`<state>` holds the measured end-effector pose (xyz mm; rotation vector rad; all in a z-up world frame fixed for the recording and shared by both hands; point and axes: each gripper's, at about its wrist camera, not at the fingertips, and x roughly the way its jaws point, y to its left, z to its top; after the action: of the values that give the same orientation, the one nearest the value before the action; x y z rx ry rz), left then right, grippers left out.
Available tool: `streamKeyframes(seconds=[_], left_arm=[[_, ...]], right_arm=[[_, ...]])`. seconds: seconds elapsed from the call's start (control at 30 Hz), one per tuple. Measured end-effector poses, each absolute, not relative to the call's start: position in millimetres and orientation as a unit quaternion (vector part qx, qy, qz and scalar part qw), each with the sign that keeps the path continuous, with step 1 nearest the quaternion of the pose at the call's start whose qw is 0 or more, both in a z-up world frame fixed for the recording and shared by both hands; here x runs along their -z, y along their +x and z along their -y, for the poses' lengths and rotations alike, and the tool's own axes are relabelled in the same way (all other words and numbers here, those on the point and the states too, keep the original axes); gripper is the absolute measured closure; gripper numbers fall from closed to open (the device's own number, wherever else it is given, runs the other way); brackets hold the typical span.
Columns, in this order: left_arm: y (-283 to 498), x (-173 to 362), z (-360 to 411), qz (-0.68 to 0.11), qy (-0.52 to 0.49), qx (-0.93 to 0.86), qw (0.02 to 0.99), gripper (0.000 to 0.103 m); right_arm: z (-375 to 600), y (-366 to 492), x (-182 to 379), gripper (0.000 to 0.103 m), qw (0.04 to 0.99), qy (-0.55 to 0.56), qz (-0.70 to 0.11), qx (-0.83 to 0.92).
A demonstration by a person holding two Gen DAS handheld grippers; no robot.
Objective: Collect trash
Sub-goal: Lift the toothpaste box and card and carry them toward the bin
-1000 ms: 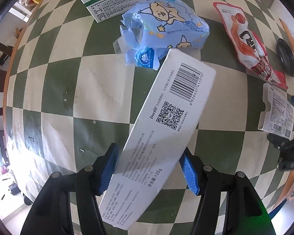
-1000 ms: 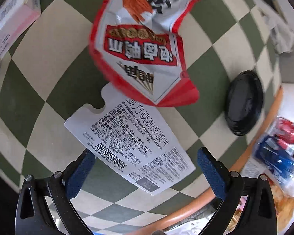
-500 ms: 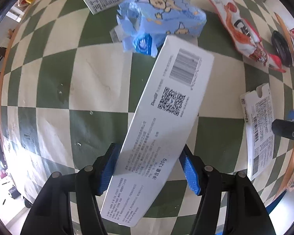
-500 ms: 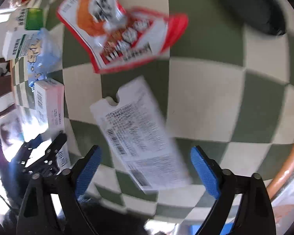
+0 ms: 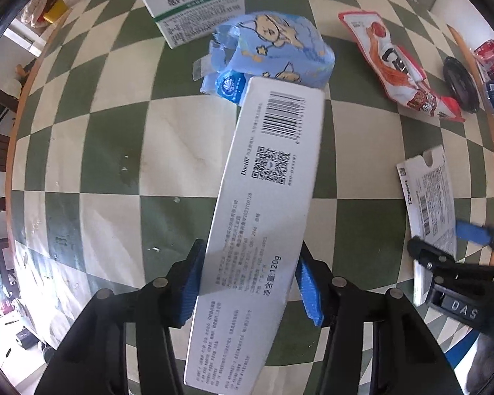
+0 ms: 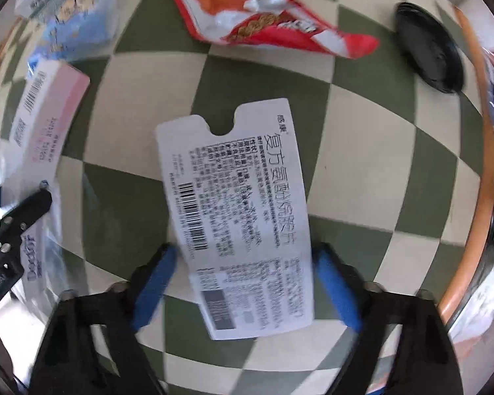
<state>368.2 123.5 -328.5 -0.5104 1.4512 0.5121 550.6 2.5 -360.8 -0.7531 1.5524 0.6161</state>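
Right gripper (image 6: 243, 283) has closed in around flattened carton (image 6: 237, 220).

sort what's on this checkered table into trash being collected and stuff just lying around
Job in hand:
- long white toothpaste carton, clamped in the left tongs
- flat white medicine card, lying between the open right tongs

Lying about for now:
- red snack bag
- blue cartoon tissue pack
- green-striped white box
- black round lid

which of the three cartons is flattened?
The white medicine carton between the right gripper fingers lies flat; the toothpaste box and green-striped box keep shape.
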Motion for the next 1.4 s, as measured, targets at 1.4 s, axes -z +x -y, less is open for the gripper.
streamKeyframes(seconds=[1.4], left_arm=[[-69,429,-55,-0.634,-0.406,-0.177,0.635,0.057]], right_arm=[[160,58,378,0.026,0.632,-0.051,-0.723,-0.276]])
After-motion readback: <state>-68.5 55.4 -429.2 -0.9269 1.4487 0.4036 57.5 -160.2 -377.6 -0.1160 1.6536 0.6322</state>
